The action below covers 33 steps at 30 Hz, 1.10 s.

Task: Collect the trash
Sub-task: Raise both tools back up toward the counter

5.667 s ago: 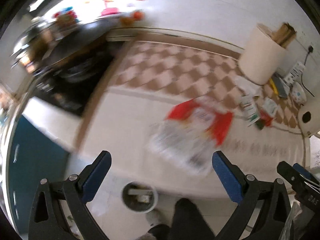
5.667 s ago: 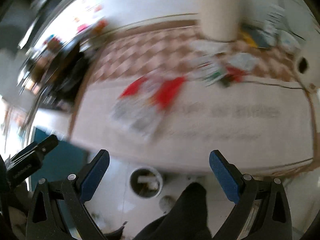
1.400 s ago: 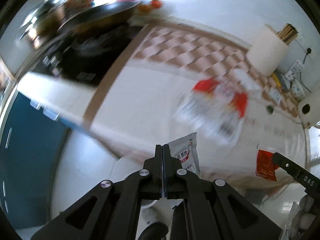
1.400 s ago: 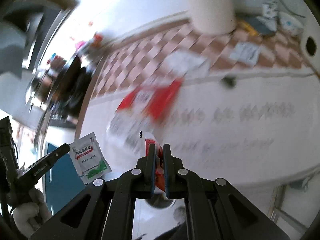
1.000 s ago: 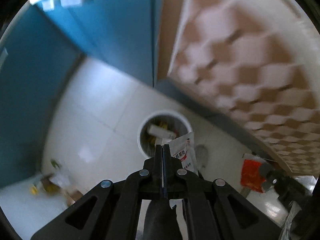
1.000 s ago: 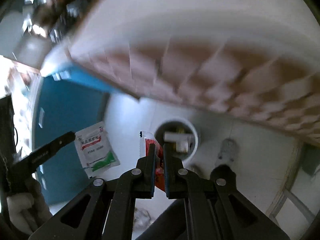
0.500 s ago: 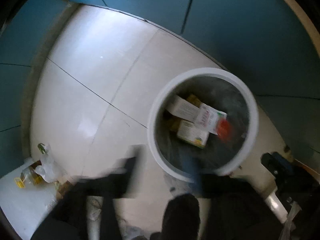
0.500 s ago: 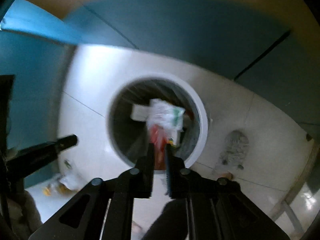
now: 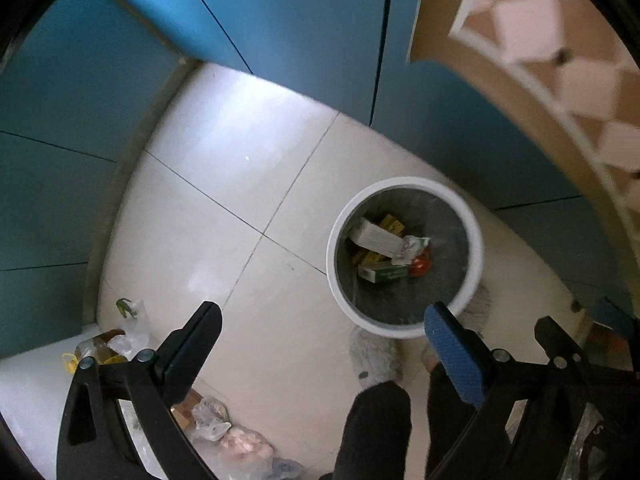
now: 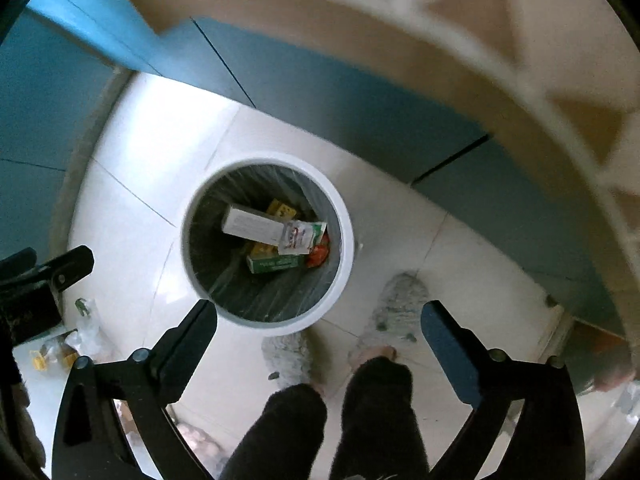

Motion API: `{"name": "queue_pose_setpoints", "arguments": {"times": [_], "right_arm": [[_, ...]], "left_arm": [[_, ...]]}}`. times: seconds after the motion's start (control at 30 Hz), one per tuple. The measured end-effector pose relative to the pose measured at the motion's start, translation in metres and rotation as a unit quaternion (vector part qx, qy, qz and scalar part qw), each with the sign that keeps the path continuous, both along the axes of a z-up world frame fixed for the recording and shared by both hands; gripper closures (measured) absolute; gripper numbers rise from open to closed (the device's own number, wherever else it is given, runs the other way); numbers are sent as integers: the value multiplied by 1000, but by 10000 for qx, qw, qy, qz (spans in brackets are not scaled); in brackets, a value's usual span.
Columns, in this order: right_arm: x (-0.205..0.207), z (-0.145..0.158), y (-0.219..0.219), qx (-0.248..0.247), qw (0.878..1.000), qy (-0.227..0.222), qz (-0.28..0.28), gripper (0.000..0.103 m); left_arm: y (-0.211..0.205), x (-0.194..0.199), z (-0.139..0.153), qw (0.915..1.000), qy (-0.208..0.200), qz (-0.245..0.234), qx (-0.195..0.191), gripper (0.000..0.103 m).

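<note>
A round white trash bin [image 9: 476, 256] [image 10: 346, 256] stands on the white tiled floor below both grippers. Inside it lie a white box [image 10: 250, 224], a green box [image 10: 274, 264], yellow packets, the white-and-green sachet [image 10: 302, 238] [image 9: 412, 246] and the red packet [image 10: 318, 254] [image 9: 420, 265]. My left gripper [image 9: 320, 334] is open and empty, above the floor just left of the bin. My right gripper [image 10: 318, 322] is open and empty, above the bin's near rim.
Blue cabinet doors [image 9: 280, 32] and the counter edge with its checked cloth [image 9: 560, 72] rise behind the bin. The person's slippered feet [image 10: 396, 304] and dark trouser legs stand beside it. Plastic bags and clutter [image 9: 120, 340] lie on the floor at lower left.
Both grippers swung from the counter down over the bin and opened. The sachet and the red packet dropped from the jaws and now lie in the bin.
</note>
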State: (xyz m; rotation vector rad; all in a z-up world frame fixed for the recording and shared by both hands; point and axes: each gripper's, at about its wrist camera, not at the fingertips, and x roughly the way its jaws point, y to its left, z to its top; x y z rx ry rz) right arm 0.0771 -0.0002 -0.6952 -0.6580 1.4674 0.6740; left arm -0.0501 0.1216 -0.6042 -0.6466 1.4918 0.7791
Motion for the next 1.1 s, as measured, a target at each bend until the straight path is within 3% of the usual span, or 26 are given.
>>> {"name": "queue_pose_setpoints", "arguments": {"times": [0.2, 0.43, 0.63, 0.8, 0.93, 1.03, 1.1], "right_arm": [[-6, 104, -3, 206, 9997, -80, 60, 0], [-14, 228, -13, 542, 9984, -168, -3, 0], [-16, 316, -28, 860, 9959, -264, -2, 0], [-14, 374, -40, 1244, 9920, -232, -27, 0], [8, 418, -54, 1709, 9845, -124, -366, 0], [38, 446, -70, 2029, 9764, -144, -728, 0], [67, 465, -85, 2231, 9695, -203, -998, 0]], "left_arm": [[-12, -3, 99, 9997, -227, -78, 102, 0], [-26, -5, 187, 9982, -500, -93, 310, 0], [-37, -5, 255, 9952, -784, -200, 559, 0], [-44, 7, 311, 9902, -836, -287, 1077, 0], [-41, 41, 360, 9817, -1130, -342, 1495, 0], [-43, 90, 398, 9694, -1473, -428, 1916, 0], [-44, 131, 412, 9647, -1612, -563, 2004, 0]]}}
